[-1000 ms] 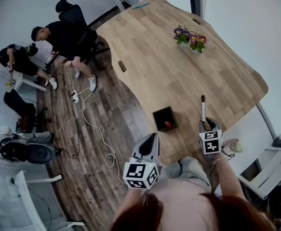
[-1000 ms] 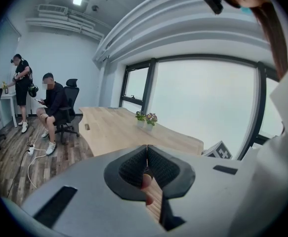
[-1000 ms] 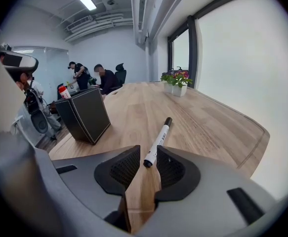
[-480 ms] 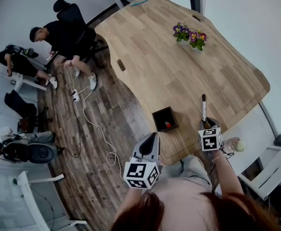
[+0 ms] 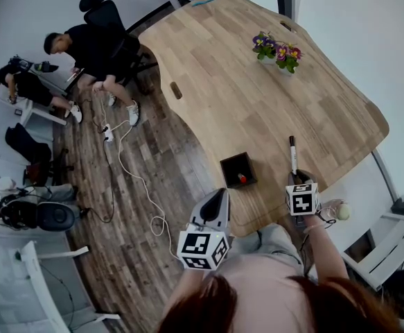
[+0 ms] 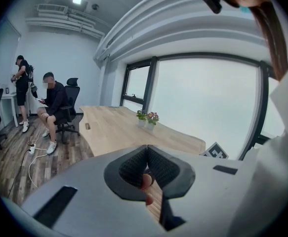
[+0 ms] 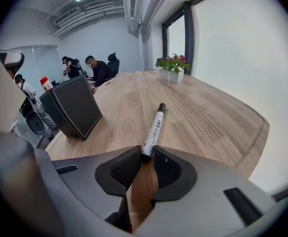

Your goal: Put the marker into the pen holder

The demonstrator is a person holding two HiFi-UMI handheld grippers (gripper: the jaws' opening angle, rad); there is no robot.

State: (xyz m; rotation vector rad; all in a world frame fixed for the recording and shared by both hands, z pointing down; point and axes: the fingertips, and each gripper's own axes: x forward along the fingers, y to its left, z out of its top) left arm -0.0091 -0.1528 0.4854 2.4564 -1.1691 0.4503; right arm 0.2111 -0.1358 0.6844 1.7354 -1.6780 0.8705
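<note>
**Marker caught at its tail end, lift to come**

The marker lies flat on the wooden surface at the lower right of the head view, its black cap pointing away from me. In the right gripper view, its near end sits between the tips of the right tool, whose pads appear clamped against it on both sides. That grip is right at the tail, so I judge it shallow. I would lift slowly and keep the wrist level, or the long free end may swing down.

The pen holder, a black square box, stands just left of the marker, near the surface edge, with something red already inside. I would carry the marker over its opening, tip it upright and let go only once the end is below the rim.

The left tool hangs off the surface at lower centre, its jaws pressed together on nothing.
</note>
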